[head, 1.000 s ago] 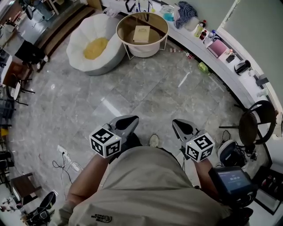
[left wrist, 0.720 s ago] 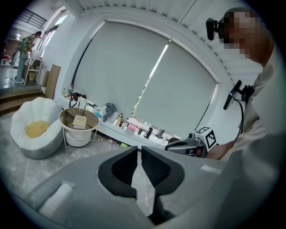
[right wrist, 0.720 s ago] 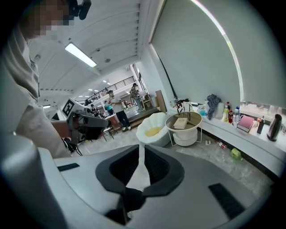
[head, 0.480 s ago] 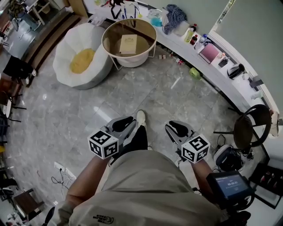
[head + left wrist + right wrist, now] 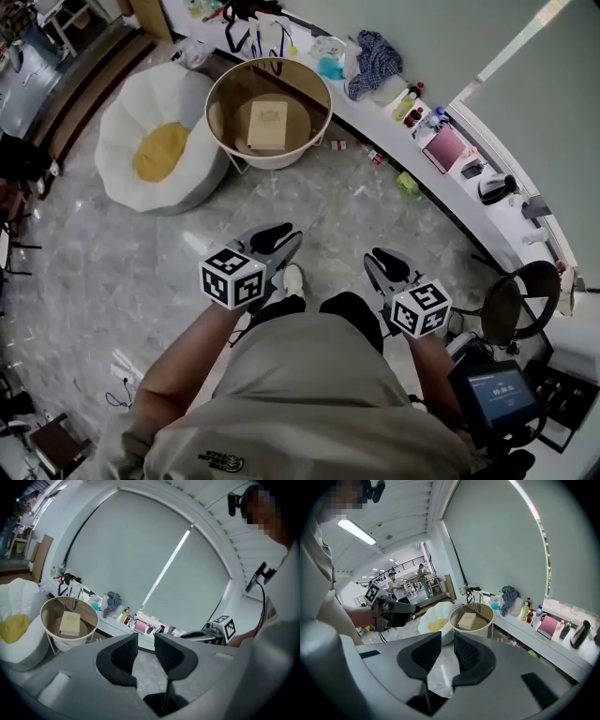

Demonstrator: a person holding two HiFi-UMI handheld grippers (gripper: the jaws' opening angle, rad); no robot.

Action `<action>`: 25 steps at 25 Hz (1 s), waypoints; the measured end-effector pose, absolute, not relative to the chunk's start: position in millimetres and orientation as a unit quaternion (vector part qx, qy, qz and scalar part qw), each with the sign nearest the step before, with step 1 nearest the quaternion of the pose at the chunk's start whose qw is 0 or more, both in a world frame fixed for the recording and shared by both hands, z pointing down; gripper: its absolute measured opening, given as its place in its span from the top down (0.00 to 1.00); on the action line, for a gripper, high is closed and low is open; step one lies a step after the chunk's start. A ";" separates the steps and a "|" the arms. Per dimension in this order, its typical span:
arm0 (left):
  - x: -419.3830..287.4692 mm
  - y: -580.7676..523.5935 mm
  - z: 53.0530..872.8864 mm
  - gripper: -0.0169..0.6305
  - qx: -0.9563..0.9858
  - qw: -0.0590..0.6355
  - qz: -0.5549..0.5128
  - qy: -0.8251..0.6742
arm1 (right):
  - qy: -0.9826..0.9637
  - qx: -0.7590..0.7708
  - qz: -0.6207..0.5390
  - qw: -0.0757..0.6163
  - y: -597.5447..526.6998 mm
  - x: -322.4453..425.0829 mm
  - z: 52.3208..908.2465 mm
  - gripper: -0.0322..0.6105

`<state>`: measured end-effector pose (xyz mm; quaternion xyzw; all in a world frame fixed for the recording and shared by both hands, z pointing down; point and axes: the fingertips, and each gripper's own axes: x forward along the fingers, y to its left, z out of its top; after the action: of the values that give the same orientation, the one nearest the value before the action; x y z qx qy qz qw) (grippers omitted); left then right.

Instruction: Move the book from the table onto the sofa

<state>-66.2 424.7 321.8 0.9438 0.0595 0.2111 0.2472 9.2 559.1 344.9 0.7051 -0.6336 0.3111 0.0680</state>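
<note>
A tan book [image 5: 267,125] lies flat on the round table [image 5: 305,108] far ahead of me, also in the left gripper view as the book [image 5: 70,623] and in the right gripper view as the book [image 5: 467,620]. Left of the table sits the white petal-shaped sofa [image 5: 122,112] with a yellow cushion. My left gripper [image 5: 274,240] and right gripper [image 5: 389,264] are held near my waist, well short of the table. Both have just been opening; the left gripper [image 5: 146,645] and right gripper [image 5: 447,645] are open, a narrow gap and only floor between their jaws.
A curved white counter [image 5: 441,173] with bottles, a blue cloth and a pink case runs along the back and right. A dark round stool [image 5: 511,298] stands at the right. Grey marble floor [image 5: 141,253] lies between me and the table. People stand far off in the right gripper view.
I have walked toward the table: the table, book and sofa sit lower and larger in the head view. Both grippers travelled forward with me, and one foot stepped ahead.
</note>
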 end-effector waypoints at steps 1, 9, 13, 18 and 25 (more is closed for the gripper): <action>-58.7 409.0 323.1 0.83 0.942 0.259 0.208 0.049 | -0.635 0.703 0.311 0.070 544.4 16.7 345.3 0.81; -29.2 315.4 351.9 0.81 0.937 0.279 0.209 -0.017 | -0.673 0.652 0.342 0.068 427.0 61.3 375.9 0.80; -17.1 267.2 363.6 0.80 0.931 0.290 0.215 -0.052 | -0.694 0.625 0.350 0.073 363.3 86.1 391.3 0.80; 42.2 200.0 402.2 0.77 0.912 0.311 0.250 -0.092 | -0.711 0.589 0.378 0.075 277.7 156.7 432.3 0.78; 111.1 117.9 446.0 0.76 0.892 0.325 0.281 -0.141 | -0.720 0.551 0.416 0.071 187.7 230.3 483.6 0.77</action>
<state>111.1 117.9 446.0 0.8917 -0.1414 0.2814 0.3252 230.3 187.7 483.6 0.5507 -0.7205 0.4155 0.0707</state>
